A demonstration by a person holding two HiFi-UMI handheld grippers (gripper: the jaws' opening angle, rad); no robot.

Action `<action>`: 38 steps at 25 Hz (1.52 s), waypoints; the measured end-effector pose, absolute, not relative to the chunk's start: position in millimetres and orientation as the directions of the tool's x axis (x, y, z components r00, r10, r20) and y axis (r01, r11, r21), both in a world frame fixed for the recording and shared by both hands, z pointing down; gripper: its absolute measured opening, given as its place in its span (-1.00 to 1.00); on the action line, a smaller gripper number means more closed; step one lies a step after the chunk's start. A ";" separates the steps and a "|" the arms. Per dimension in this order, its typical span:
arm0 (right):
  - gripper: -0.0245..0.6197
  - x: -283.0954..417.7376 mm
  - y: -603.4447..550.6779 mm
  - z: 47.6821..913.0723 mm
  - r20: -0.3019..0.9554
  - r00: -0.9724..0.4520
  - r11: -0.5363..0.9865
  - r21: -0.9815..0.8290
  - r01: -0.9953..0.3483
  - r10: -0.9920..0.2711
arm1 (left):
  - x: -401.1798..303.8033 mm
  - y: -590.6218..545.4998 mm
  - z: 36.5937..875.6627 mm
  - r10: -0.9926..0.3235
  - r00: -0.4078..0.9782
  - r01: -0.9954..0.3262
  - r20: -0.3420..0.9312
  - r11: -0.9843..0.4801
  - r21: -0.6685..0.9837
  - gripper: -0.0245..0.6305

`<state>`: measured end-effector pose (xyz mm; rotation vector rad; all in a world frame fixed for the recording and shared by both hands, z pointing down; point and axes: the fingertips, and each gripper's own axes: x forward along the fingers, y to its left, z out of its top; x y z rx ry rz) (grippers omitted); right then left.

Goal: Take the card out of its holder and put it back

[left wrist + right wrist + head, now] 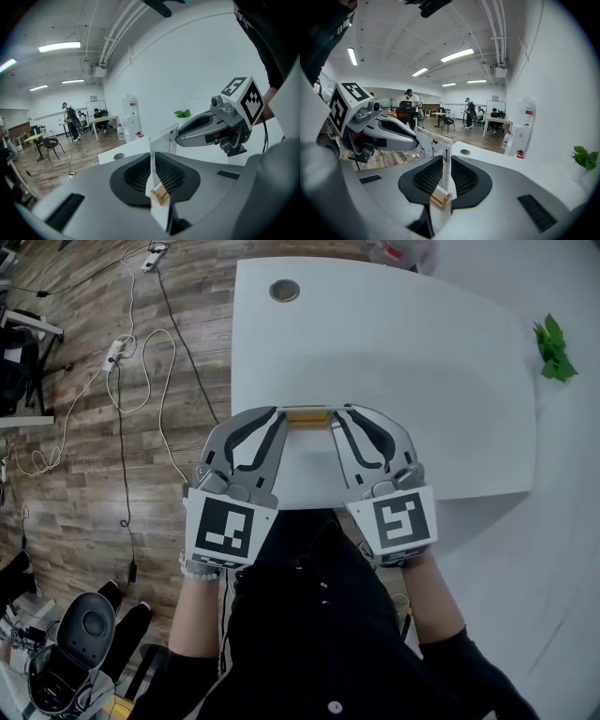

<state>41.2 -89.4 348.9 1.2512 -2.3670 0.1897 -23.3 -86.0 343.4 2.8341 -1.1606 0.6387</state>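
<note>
Pinching card (pixel 162 140), seemingly: both hand-held grippers (pixel 281 417) (pixel 337 417).

The left gripper (pixel 278 415) points toward 1 o'clock and the right gripper (pixel 338 415) toward 11 o'clock, tips converging at 12 o'clock. Each gripper's jaws are closed on one end of the card (pixel 151 157). The left forearm (pixel 192 615) and right forearm (pixel 439 601) extend from 6 o'clock.

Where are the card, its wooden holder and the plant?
card (pixel 432 146), right gripper view, on its flat face.
wooden holder (pixel 440 199), right gripper view, on its near end.
plant (pixel 555 351), head view, on its leaves.
</note>
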 end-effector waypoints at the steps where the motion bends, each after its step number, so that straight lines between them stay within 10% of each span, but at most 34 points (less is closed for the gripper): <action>1: -0.66 41.3 -89.2 351.2 0.455 -0.484 0.580 0.089 -0.810 -0.747 | -22.9 -85.5 346.4 -0.665 0.646 -0.668 0.376 -0.730 -0.143 -0.80; 38: -0.66 41.4 -93.3 373.4 0.481 -0.483 0.591 0.096 -0.801 -0.732 | -23.0 -88.1 374.4 -0.651 0.636 -0.674 0.414 -0.730 -0.113 -0.80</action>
